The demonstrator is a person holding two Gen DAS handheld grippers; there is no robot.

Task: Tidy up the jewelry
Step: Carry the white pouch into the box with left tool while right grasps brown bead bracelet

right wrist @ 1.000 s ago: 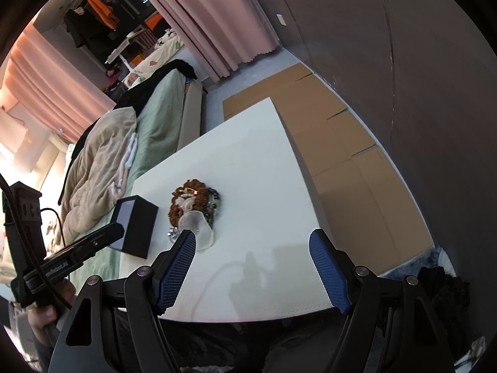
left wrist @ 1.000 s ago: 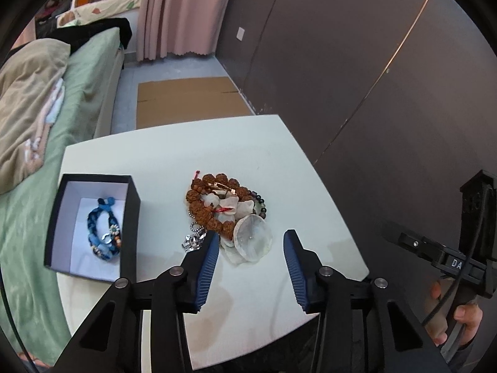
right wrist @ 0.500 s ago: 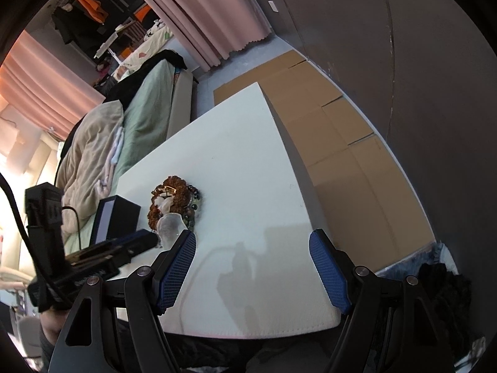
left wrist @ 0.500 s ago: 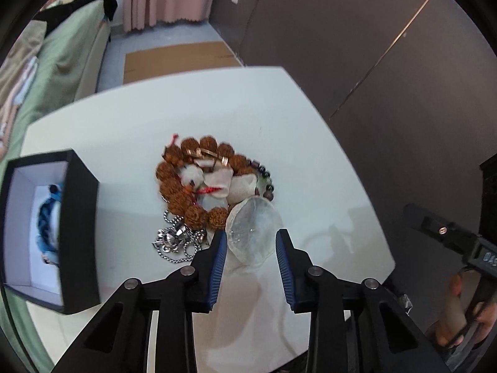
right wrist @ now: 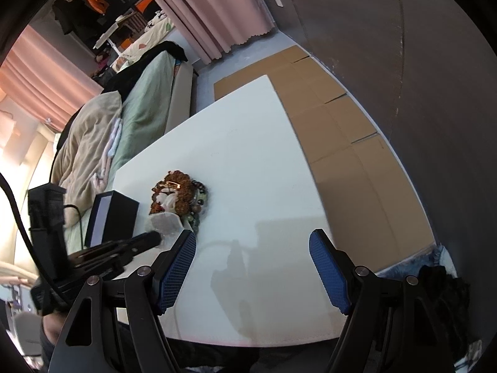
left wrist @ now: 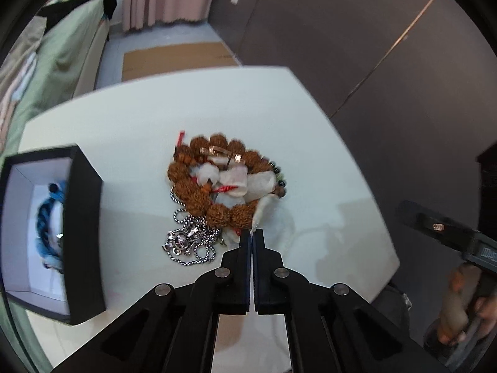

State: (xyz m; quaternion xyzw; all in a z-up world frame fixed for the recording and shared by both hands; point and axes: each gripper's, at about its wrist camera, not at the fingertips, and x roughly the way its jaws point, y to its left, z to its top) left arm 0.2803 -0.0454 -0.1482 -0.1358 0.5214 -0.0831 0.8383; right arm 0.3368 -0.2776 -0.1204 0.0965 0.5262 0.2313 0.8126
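Note:
A heap of jewelry lies mid-table: a brown bead bracelet (left wrist: pixel 198 186), white shell pieces (left wrist: pixel 236 180), a silver chain (left wrist: pixel 189 242) and a dark bead bracelet (left wrist: pixel 279 183). My left gripper (left wrist: pixel 252 233) is shut on the edge of a round translucent shell disc (left wrist: pixel 262 211), which stands on edge, tilted up from the heap. The disc also shows in the right wrist view (right wrist: pixel 164 222), held by the left gripper (right wrist: pixel 152 237). My right gripper (right wrist: pixel 251 267) is open and empty over the table's near edge, right of the heap (right wrist: pixel 177 195).
A black box (left wrist: pixel 84 236) with a white lining holds a blue braided bracelet (left wrist: pixel 51 214) at the table's left; it also shows in the right wrist view (right wrist: pixel 115 217). A bed (right wrist: pixel 136 118) runs along the left. Cardboard (right wrist: pixel 335 130) covers the floor by a dark wall.
My left gripper came down onto the heap and closed on the shell disc, tipping it up on edge. The right gripper stayed open, hardly moving.

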